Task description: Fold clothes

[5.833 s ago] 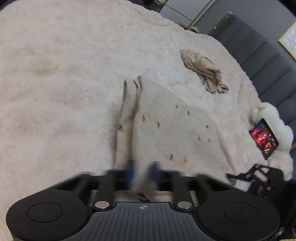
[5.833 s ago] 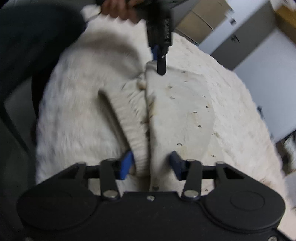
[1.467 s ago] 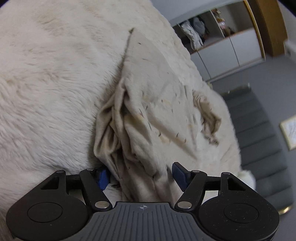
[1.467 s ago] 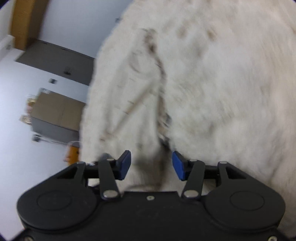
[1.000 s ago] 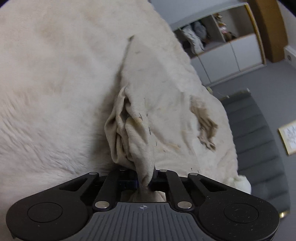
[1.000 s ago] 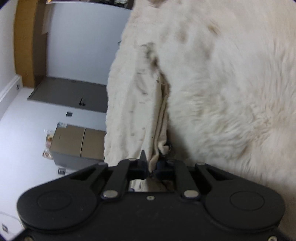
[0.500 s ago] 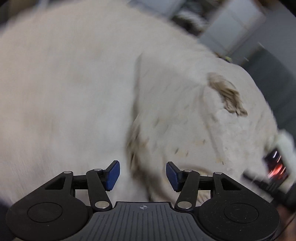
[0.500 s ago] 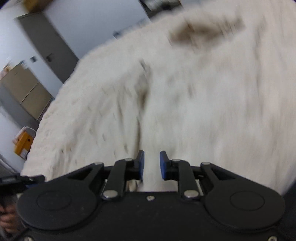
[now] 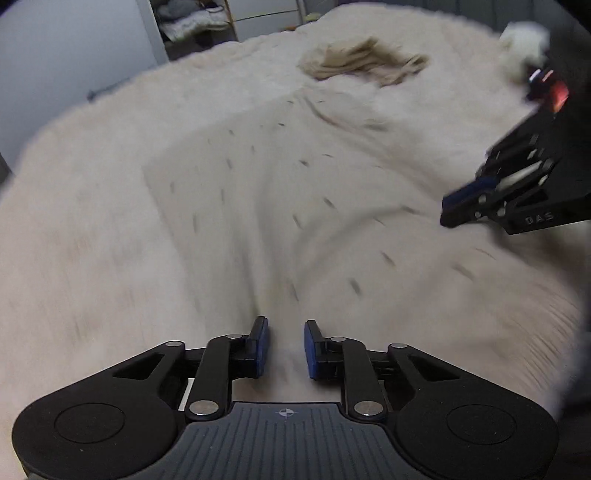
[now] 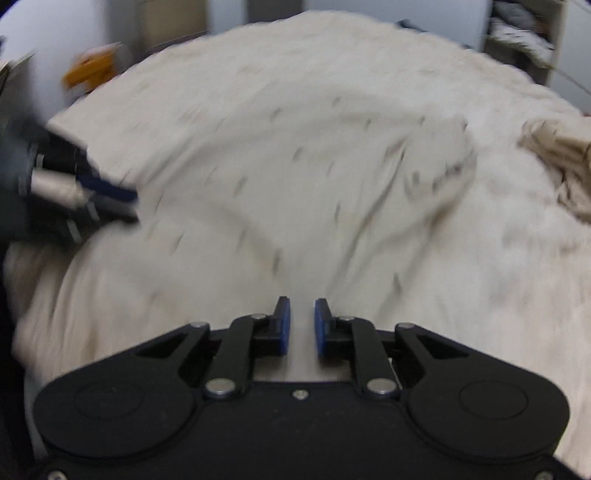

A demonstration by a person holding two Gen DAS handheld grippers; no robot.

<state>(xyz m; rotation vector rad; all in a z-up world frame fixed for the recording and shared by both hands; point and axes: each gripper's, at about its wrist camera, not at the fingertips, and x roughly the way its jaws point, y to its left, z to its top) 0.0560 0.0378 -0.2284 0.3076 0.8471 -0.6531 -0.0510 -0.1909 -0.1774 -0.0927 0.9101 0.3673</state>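
Note:
A cream garment with dark flecks (image 9: 277, 184) lies spread on a fluffy cream blanket (image 9: 92, 203), with a crease running toward each gripper. My left gripper (image 9: 286, 332) hovers over its near edge, jaws apart and closing; only the cloth lying below shows in the gap. My right gripper (image 10: 301, 317) is over the same garment (image 10: 295, 166), its jaws a narrow gap apart and closing, the pads not pressing on cloth. Each gripper shows in the other's view: the right gripper (image 9: 448, 210) at the right, the left gripper (image 10: 129, 206) at the left. Both views are blurred.
A crumpled tan garment (image 9: 362, 62) lies at the far side of the blanket, also as a tan garment (image 10: 565, 158) at the right. A lit screen (image 9: 554, 92) and a white plush (image 9: 524, 35) sit far right. Shelves with clothes (image 9: 192, 18) stand behind; an orange object (image 10: 92, 66) far left.
A second ago both grippers were shut on bunched cloth. They have let go, rolled and lifted, and the garment now lies spread flat. Both pairs of jaws are narrower than half a second ago.

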